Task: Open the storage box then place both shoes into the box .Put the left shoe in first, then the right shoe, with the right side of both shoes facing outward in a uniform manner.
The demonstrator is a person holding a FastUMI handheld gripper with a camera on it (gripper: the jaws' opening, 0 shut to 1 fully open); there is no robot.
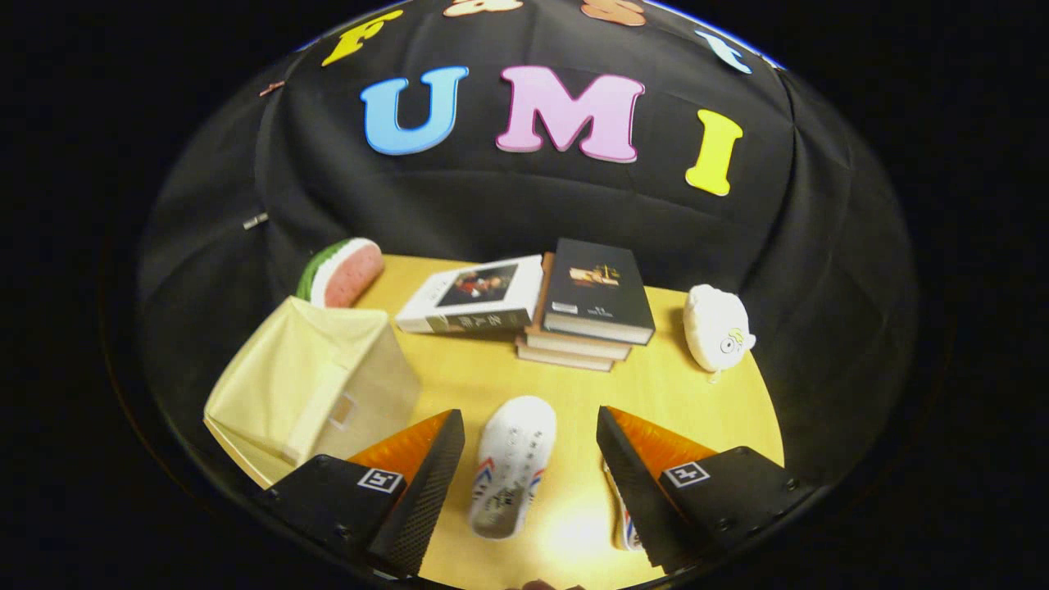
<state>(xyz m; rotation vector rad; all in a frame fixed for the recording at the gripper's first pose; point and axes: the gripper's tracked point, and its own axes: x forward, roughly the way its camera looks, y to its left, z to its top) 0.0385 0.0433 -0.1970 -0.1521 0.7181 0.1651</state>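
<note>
Landmark: box, a pale fabric storage box on the desk.
Box state: it appears closed, lid flap lying across the top; the lid edge is hard to make out.
Box from jaws: ahead and to the left of the gripper, just beyond the left finger.
Jaws: released and spread wide, grasping nothing.
Shoe A: white shoe right of the box, lying between the fingers, touching neither.
Shoe A axis: long axis runs roughly along the fingers, toe pointing away toward the books.
Shoe B: second shoe further right of the box, mostly hidden behind the right finger; which one is the left shoe cannot be told.
Other items: watermelon toy behind the box; white plush well right of it, beyond the books.
Step in hand (judged): opening the box; no shoe is in it yet.
Next move needs (judged): swing the jaws left off the shoe line onto the lid.
</note>
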